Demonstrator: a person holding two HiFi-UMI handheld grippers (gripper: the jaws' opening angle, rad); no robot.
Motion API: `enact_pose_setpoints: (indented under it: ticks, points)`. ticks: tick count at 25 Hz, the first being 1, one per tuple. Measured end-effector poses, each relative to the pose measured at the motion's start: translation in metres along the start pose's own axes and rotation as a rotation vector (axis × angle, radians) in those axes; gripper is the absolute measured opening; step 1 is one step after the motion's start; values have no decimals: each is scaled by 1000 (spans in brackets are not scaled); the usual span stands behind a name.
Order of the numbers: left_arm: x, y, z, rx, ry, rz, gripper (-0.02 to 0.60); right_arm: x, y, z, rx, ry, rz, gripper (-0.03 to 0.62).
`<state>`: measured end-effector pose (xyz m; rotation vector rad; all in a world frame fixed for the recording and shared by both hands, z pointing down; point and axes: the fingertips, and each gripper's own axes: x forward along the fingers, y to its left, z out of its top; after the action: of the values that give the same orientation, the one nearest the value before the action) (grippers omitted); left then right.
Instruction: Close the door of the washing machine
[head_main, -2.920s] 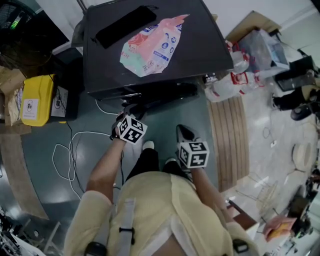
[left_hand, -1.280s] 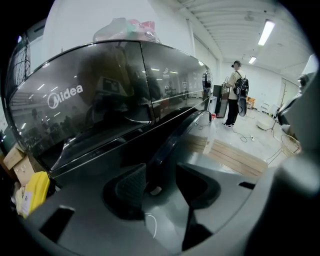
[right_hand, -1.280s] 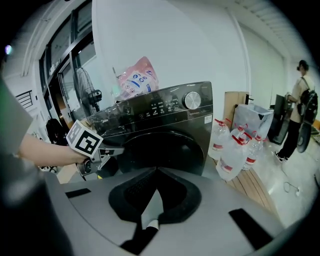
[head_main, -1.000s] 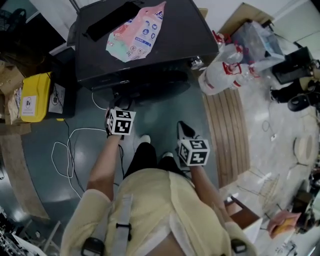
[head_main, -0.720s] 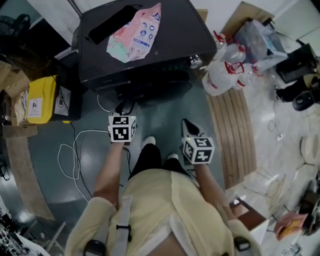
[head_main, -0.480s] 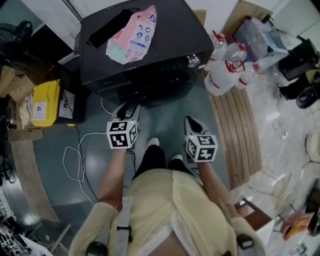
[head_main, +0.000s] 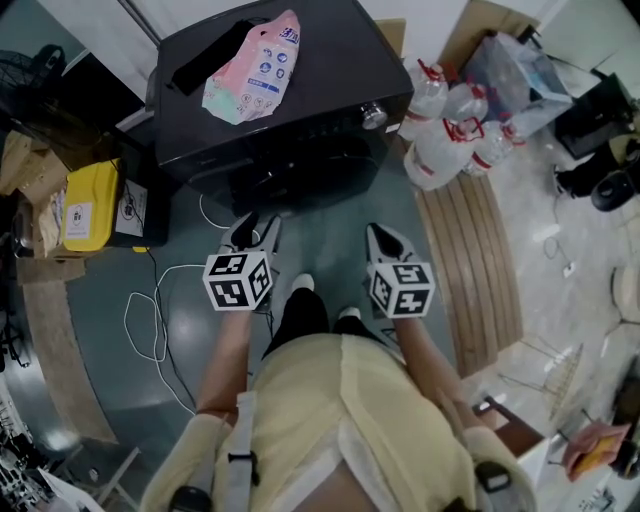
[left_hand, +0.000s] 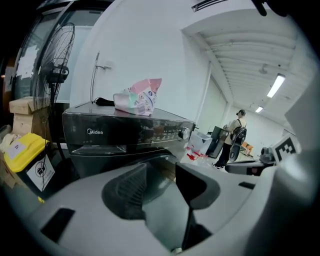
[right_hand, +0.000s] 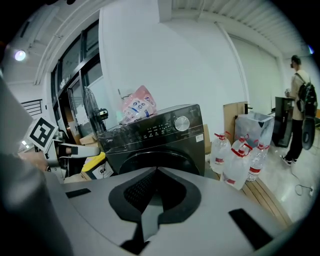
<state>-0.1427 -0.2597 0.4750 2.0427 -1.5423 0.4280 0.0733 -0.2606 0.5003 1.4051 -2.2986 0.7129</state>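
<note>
Person: pale yellow short-sleeve shirt (head_main: 330, 400), black trousers (head_main: 300, 315), white shoes (head_main: 298, 284). Grey strap (head_main: 232, 450) w/ black buckle (head_main: 231, 458) over left shoulder. Left claw (head_main: 254, 232) & right claw (head_main: 385, 243) both grey plastic. Just behind each claw, a white cube (head_main: 238, 281) w/ black square markers. Inner pads (left_hand: 127, 192) black, ribbed. Black rectangular insets (right_hand: 247, 227) on the grey body behind the pads.
</note>
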Motion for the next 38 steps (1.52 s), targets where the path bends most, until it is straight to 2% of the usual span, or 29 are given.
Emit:
enact_pose_setpoints:
  ticks: [4,9,17,21,24,31,38]
  points:
    - [-10,-8,-6,-5,8,-8,181,-4,0,4,5,-16,29,6]
    - [-28,0,-13,-57,0,-2,178,-7,3,11,-14,-30,44,6]
    - [-38,3,-16,-51,-4,8,172,-8,11,13,4,-31,78,5]
    - [-46,9,-16,-59,-10,15,170,-10,18,18,-62,-42,75,5]
    - [-47,14,-14,-66,-15,23,170,-8,23,20,-69,-45,77,5]
    - [-46,9,-6,-17,-29,2,170,-4,30,21,-39,-59,68,5]
    - [-49,18,-6,-13,-34,-1,169,-1,34,25,-31,-64,49,5]
